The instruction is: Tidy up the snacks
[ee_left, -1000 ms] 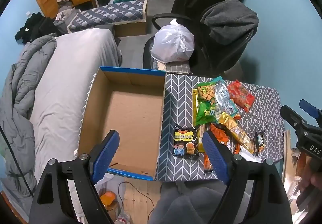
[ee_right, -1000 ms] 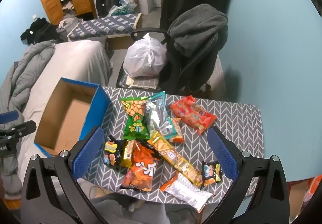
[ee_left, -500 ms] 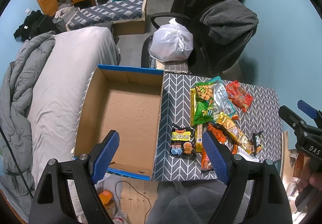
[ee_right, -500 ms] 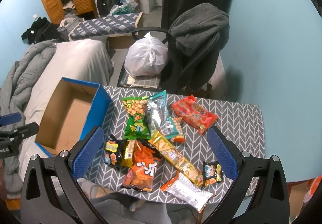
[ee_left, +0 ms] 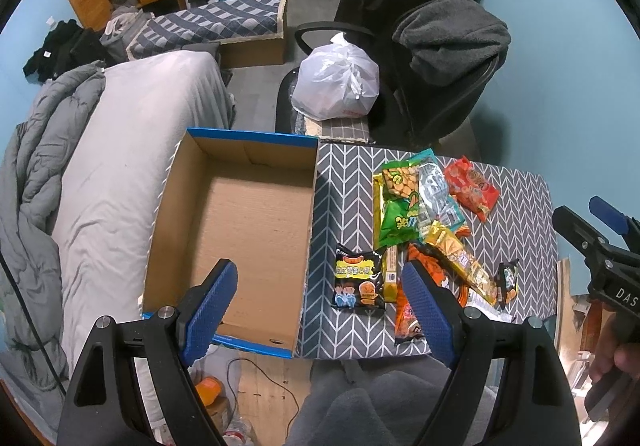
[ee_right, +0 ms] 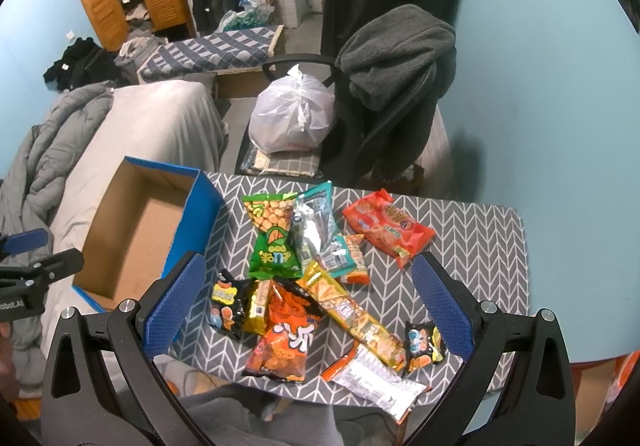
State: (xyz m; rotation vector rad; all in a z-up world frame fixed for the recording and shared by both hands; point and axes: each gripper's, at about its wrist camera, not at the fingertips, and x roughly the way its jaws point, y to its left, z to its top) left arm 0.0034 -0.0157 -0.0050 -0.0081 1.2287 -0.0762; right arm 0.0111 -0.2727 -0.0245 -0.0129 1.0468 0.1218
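An empty blue cardboard box [ee_left: 240,213] [ee_right: 136,230] sits on the left of a grey chevron table [ee_left: 344,181] [ee_right: 480,242]. Several snack packets lie in a pile to its right: a green pea bag [ee_right: 270,242] [ee_left: 398,205], a red packet [ee_right: 386,226] [ee_left: 472,187], an orange chips bag [ee_right: 286,334], a black packet [ee_left: 358,280] [ee_right: 226,304], a long yellow packet [ee_right: 356,318]. My left gripper [ee_left: 320,310] is open and empty above the box's near right edge. My right gripper [ee_right: 308,306] is open and empty above the pile.
An office chair [ee_right: 392,93] draped with dark clothing and a white plastic bag [ee_right: 292,117] stand behind the table. A bed with a grey duvet [ee_left: 100,165] lies left of the box. Blue wall is on the right.
Both grippers have lifted and drawn back slightly, so the table and box sit a little lower and smaller in view. Nothing was picked up.
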